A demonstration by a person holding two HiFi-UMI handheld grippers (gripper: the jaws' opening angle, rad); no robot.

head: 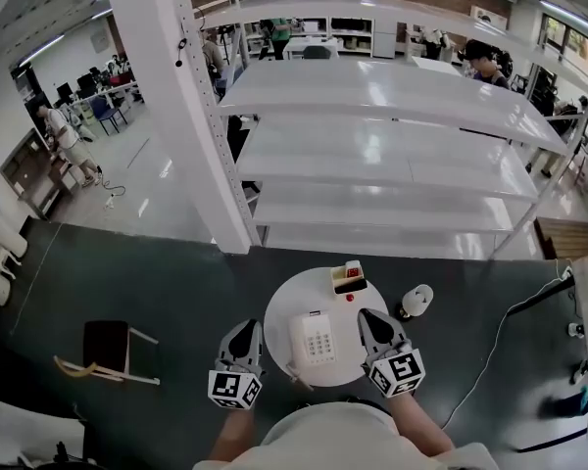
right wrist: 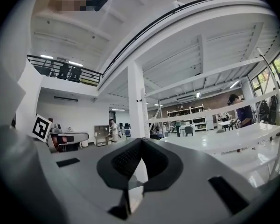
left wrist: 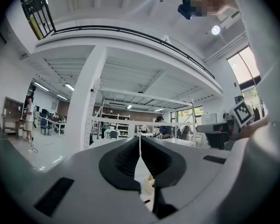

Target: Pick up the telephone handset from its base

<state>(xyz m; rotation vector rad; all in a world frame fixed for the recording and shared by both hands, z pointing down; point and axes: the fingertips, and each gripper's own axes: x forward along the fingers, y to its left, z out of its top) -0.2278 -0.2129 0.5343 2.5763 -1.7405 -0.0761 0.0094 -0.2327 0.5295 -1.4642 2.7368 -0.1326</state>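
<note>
In the head view the telephone (head: pixel 314 340) sits on the round white table (head: pixel 279 313), and its handset (head: pixel 299 341) appears to lie in the cradle along the left of the keypad. The left gripper (head: pixel 247 329) stands just off the table's left edge and the right gripper (head: pixel 368 317) over its right part, so the phone lies between the two, touched by neither. The handset looks like a light, rigid bar of smooth plastic — probably slippery, perhaps tethered by a cord I cannot make out — so I judge its narrow middle the best place to pinch, with a straight lift. In the left gripper view the left gripper (left wrist: pixel 140 148) has its jaws clenched together with nothing between them; only a sliver of table shows below, no phone. In the right gripper view the right gripper (right wrist: pixel 140 146) is likewise pressed closed and empty — the handset is out of sight there.
</note>
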